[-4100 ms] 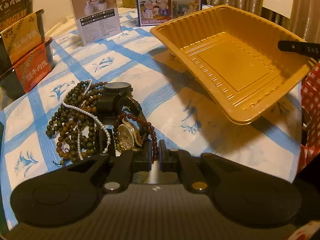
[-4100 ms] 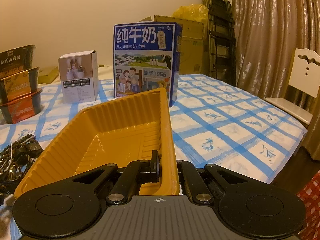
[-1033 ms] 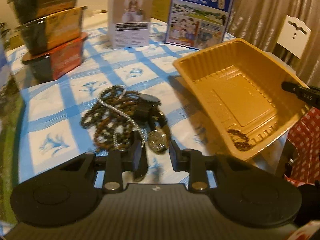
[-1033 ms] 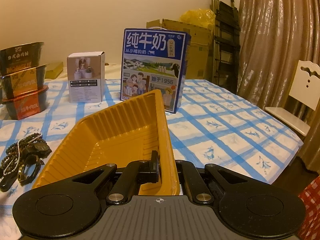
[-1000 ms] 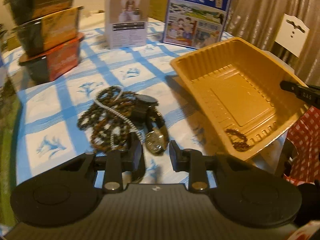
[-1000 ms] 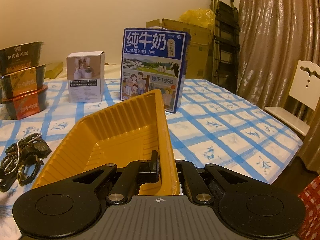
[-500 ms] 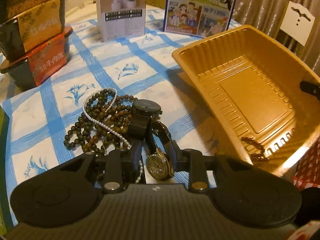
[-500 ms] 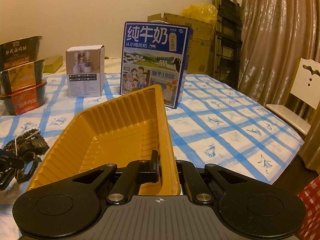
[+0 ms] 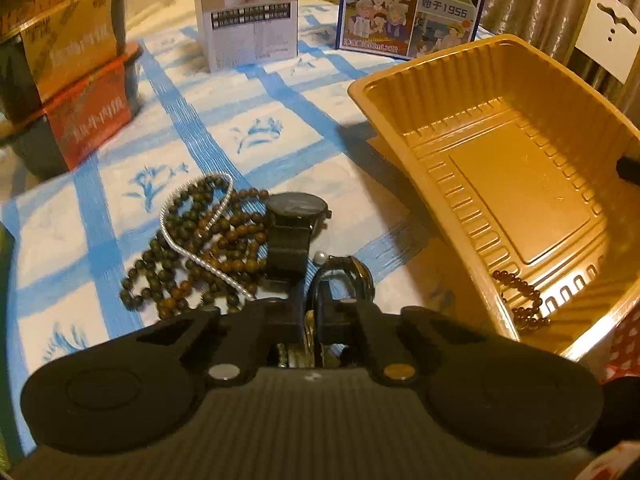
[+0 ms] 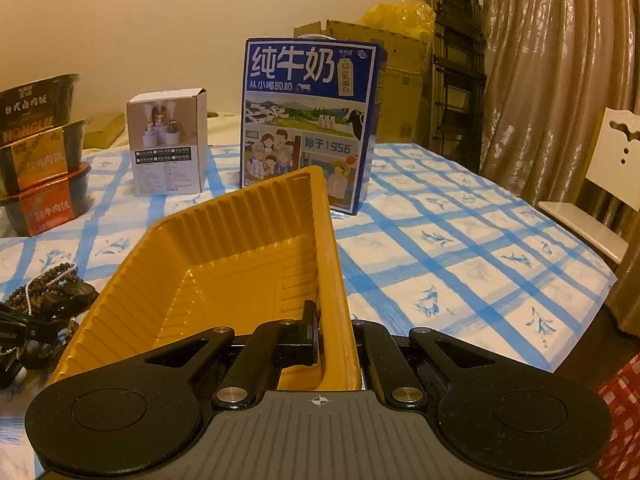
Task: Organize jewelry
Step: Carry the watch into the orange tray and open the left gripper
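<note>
Gold watch [image 9: 344, 276] pinched between my left gripper [image 9: 310, 312] fingers, near edge of jewelry pile [image 9: 208, 236]. Right gripper [image 10: 334, 336] clamps tray [image 9: 500, 184] rim, tilting it left to receive; bracelet [image 9: 520, 296] already inside.

Bare cloth [image 9: 352, 184] between bead pile [image 9: 200, 248] and tray [image 9: 400, 128] (tilted), boxes [image 9: 248, 12] well behind

A plain cream wall [image 10: 140, 20] rises behind the counter [image 10: 460, 240], which wears a blue-checked cloth. Brown curtains [image 10: 560, 60] hang at right, beside a white chair [image 10: 600, 184] and a folded ladder [image 10: 456, 64]. Warm, dim light.
</note>
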Available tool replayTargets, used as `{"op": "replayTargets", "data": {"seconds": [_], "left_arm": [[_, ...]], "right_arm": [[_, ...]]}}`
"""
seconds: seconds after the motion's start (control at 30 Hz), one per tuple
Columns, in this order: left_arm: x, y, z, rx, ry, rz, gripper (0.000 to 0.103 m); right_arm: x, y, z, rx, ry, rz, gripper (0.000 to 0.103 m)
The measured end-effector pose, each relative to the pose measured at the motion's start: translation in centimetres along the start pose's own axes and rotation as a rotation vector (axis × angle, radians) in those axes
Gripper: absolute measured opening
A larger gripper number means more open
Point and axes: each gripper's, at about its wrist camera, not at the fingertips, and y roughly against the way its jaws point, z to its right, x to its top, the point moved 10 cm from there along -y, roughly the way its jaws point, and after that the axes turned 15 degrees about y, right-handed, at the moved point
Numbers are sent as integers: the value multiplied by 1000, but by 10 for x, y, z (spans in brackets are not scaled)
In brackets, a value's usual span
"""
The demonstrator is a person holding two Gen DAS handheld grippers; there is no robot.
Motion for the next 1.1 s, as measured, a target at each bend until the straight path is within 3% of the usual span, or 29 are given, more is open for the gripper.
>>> {"op": "replayTargets", "data": {"seconds": [0.3, 0.63, 0.8, 1.1], "left_arm": [[7, 32, 2, -20, 27, 64, 4], [23, 68, 56, -164, 6, 131, 4], [11, 64, 92, -242, -5, 100, 4], [-20, 35, 132, -317, 15, -33, 4]], "right_arm": [[-2, 5, -2, 11, -12, 19, 3], [-4, 13, -9, 11, -2, 43, 4], [-5, 19, -16, 12, 22, 59, 4], [-10, 24, -20, 9, 35, 60, 3]]}}
